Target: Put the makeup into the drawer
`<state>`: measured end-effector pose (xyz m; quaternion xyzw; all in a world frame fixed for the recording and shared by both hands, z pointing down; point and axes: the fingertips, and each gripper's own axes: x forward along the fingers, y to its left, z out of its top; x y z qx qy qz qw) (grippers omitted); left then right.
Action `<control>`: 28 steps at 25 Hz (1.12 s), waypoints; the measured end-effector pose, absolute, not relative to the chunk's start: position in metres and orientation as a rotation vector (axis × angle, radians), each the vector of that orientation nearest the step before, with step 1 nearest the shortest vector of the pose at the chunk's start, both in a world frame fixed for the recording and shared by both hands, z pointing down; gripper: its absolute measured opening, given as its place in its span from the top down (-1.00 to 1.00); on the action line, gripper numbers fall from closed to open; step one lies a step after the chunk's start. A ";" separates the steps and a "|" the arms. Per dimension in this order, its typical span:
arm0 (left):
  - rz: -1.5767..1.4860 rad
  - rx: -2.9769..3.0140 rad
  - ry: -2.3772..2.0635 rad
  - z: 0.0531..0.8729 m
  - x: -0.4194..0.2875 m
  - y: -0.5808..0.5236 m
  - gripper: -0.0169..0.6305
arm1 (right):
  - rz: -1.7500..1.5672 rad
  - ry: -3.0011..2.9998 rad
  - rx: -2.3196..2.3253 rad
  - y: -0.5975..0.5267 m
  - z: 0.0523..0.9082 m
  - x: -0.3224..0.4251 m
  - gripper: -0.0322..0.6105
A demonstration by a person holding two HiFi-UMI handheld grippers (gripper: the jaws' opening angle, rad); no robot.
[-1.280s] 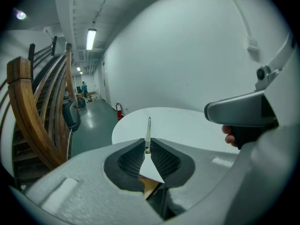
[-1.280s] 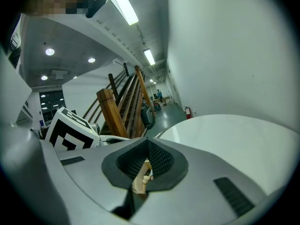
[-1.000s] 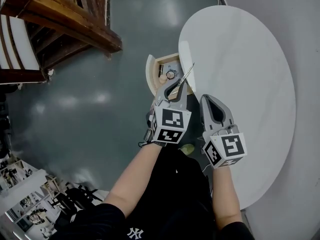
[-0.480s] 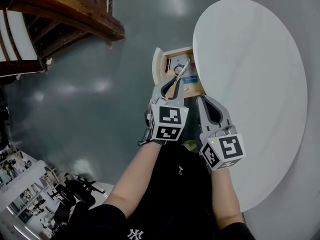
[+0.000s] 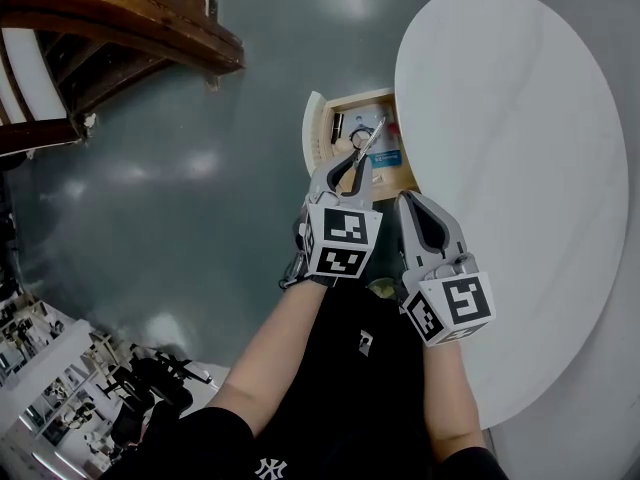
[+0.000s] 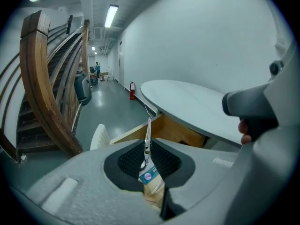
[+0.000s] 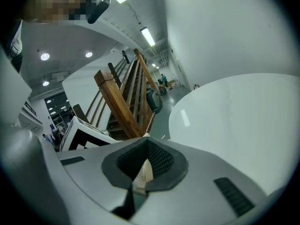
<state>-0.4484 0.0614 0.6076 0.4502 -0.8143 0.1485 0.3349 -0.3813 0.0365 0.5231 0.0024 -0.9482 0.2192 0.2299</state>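
Left gripper (image 5: 358, 158) pinches thin silver metal makeup tool (image 5: 372, 139) above open wooden drawer (image 5: 347, 104) under round white table (image 5: 510, 168); right gripper (image 5: 412, 201) alongside, jaws closed, empty.

White table (image 5: 520, 148), pale wood drawer (image 5: 360, 99) with a white front. Silver makeup tool (image 5: 368, 140) there! Left gripper (image 5: 352, 163) and right gripper (image 5: 420, 213) are grey, patterned with black-and-white squares. Floor (image 5: 200, 198) is glossy dark grey-green.
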 end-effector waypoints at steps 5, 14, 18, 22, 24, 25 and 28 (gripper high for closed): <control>0.383 1.205 -2.076 0.628 -0.446 0.052 0.80 | 0.616 -2.608 0.010 0.035 0.534 -0.383 0.85; 0.422 1.204 -2.049 0.644 -0.446 0.043 0.80 | 0.629 -2.601 0.025 0.027 0.540 -0.385 0.85; 0.416 1.217 -2.042 0.643 -0.445 0.037 0.80 | 0.635 -2.600 0.023 0.023 0.538 -0.385 0.85; 0.413 1.222 -2.038 0.645 -0.445 0.037 0.80 | 0.638 -2.596 0.023 0.023 0.539 -0.385 0.85; 0.408 1.219 -2.037 0.645 -0.445 0.037 0.80 | 0.637 -2.595 0.022 0.022 0.539 -0.385 0.85; 0.406 1.216 -2.037 0.645 -0.445 0.037 0.80 | 0.637 -2.595 0.021 0.021 0.539 -0.385 0.85; 0.408 1.207 -2.044 0.642 -0.447 0.039 0.80 | 0.637 -2.595 0.018 0.020 0.538 -0.386 0.85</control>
